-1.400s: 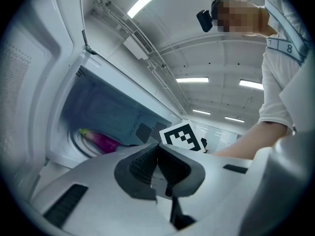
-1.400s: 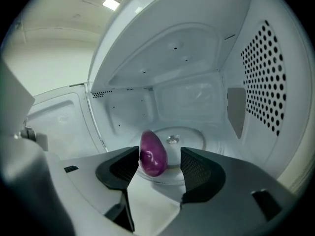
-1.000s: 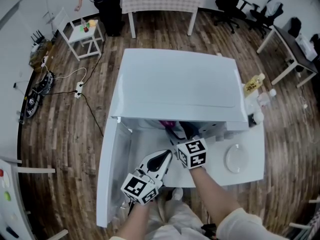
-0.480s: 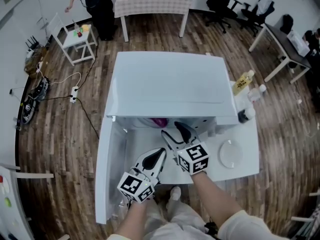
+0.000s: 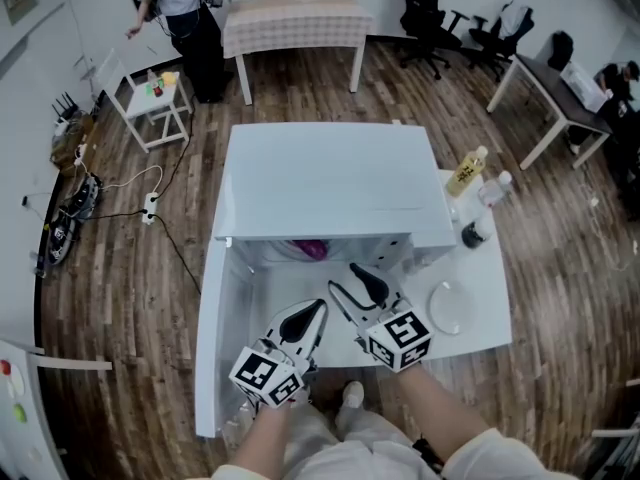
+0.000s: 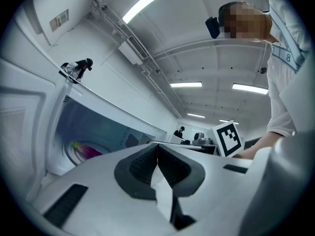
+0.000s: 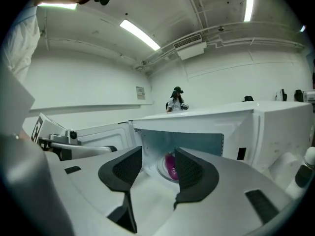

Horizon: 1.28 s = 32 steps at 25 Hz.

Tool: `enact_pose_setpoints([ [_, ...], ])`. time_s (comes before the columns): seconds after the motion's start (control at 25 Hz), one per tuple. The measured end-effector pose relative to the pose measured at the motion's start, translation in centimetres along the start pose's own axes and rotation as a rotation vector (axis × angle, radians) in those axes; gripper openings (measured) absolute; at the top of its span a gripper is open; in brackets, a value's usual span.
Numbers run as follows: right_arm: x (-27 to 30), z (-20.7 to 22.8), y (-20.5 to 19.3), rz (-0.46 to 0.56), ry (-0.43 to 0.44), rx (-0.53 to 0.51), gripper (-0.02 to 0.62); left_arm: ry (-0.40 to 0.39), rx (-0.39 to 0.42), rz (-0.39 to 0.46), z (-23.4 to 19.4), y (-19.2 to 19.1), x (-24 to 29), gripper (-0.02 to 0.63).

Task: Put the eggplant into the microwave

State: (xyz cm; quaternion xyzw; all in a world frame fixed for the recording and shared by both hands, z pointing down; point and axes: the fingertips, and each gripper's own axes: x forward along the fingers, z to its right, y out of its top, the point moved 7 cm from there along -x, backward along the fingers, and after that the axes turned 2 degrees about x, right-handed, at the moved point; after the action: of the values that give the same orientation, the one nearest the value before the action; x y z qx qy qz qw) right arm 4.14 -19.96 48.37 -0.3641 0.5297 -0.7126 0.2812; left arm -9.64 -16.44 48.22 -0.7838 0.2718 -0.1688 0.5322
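The purple eggplant (image 5: 312, 249) lies inside the open white microwave (image 5: 330, 178), on its round glass plate (image 7: 162, 168). In the right gripper view the eggplant (image 7: 171, 166) shows far off through the gap between my jaws. In the left gripper view the eggplant (image 6: 86, 151) is at the lower left. My right gripper (image 5: 352, 280) hangs in front of the opening. It is open; its jaws have just been closing a little, with nothing between them. My left gripper (image 5: 316, 310) is shut and empty, beside the right one.
The microwave door (image 5: 213, 348) stands swung out to the left. On the white table (image 5: 485, 343) to the right lie a white plate (image 5: 450, 308), a yellow bottle (image 5: 466, 173) and a dark-capped bottle (image 5: 478, 230). A person (image 5: 185, 18) stands far back by another table (image 5: 295, 13).
My right gripper has drawn back out of the microwave opening and risen, leaving the eggplant inside. The left gripper has risen a little.
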Motion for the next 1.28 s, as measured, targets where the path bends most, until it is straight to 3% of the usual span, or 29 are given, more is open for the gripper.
enact_pose_setpoints([
  [0.32,-5.1,-1.5,1.2,0.07,0.019,-0.013,0.084,-0.054,0.039,0.008,3.1,1.7,-0.2,0.003],
  [0.44,-6.8,-2.0,1.5,0.083,0.024,-0.01,0.066,-0.084,0.067,-0.012,4.4,2.2,-0.5,0.003],
  [0.84,-12.2,-5.2,3.4,0.164,0.05,-0.071,0.041,-0.152,0.123,-0.022,8.1,4.0,-2.4,0.003],
  [1.28,-15.9,-7.2,4.0,0.194,0.043,-0.029,0.041,-0.232,0.173,0.009,11.2,6.6,-3.0,0.003],
])
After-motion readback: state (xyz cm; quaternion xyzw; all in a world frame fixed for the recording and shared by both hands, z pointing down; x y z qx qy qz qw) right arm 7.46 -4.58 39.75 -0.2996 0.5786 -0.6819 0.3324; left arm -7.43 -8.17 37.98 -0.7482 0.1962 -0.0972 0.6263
